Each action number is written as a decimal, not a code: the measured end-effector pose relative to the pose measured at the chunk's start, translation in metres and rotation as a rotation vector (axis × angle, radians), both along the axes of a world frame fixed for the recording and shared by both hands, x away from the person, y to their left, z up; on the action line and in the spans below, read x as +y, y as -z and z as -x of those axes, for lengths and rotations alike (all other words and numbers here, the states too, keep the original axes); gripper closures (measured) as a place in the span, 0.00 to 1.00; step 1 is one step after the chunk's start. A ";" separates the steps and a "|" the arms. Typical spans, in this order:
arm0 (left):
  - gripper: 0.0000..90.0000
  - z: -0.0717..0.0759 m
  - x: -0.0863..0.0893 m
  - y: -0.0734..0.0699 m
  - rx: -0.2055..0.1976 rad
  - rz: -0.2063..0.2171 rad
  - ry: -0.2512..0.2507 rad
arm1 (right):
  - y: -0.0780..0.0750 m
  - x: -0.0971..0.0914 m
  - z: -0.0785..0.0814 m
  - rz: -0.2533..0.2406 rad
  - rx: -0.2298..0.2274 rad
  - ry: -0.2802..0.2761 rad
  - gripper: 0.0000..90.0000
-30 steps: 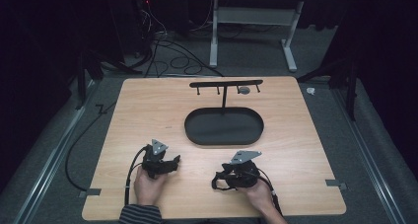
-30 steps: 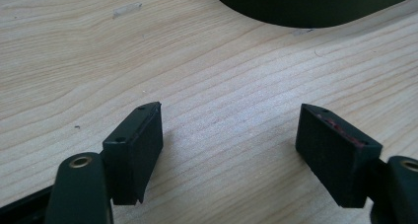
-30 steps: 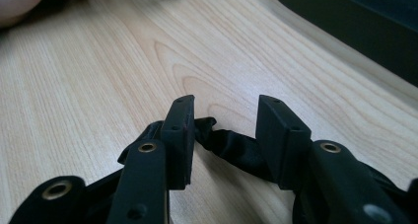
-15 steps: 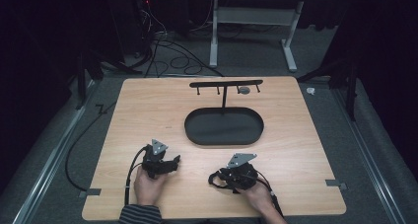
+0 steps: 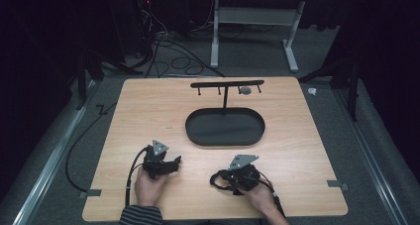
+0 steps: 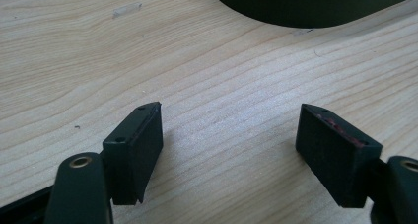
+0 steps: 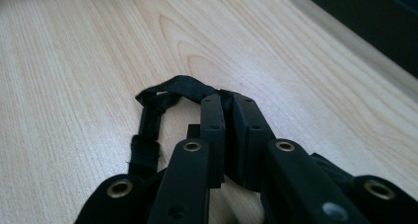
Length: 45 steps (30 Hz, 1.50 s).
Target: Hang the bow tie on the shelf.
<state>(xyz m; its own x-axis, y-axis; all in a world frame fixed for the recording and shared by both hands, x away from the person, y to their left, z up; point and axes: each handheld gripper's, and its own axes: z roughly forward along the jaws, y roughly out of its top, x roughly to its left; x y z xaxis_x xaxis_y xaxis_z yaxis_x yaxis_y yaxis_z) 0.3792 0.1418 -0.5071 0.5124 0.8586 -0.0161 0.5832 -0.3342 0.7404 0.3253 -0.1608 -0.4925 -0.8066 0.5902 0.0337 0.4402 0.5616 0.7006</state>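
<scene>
- Our right gripper [image 7: 227, 99] has just been closing. Its jaws now meet, seemingly pinching the black strap [image 7: 165, 90], which loops off toward the frame's left.
- Our left gripper [image 6: 229, 123] gapes, empty.

Black two-jaw tongs [image 5: 174, 161], brass rivets, grey triangular plates, black cables, striped sleeve [image 5: 141, 216]

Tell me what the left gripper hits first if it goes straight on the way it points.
Probably the black oval tray: the left gripper, jaws open over bare wood, points at its near wall with nothing between, though depth is unclear.
</scene>
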 end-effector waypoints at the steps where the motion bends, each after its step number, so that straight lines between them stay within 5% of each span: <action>1: 0.29 0.000 0.000 0.000 0.000 0.000 0.000 | -0.001 0.000 0.000 -0.004 -0.003 0.003 0.95; 45: 0.30 0.000 0.000 0.000 -0.002 0.002 0.000 | -0.088 -0.053 -0.022 -0.157 -0.163 0.141 0.96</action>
<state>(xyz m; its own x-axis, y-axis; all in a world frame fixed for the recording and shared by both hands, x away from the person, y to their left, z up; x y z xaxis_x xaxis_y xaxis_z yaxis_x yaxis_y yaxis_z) 0.3793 0.1418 -0.5073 0.5122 0.8587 -0.0167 0.5819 -0.3326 0.7421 0.3473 -0.2138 -0.4046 -0.7189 0.6950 0.0100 0.3803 0.3813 0.8426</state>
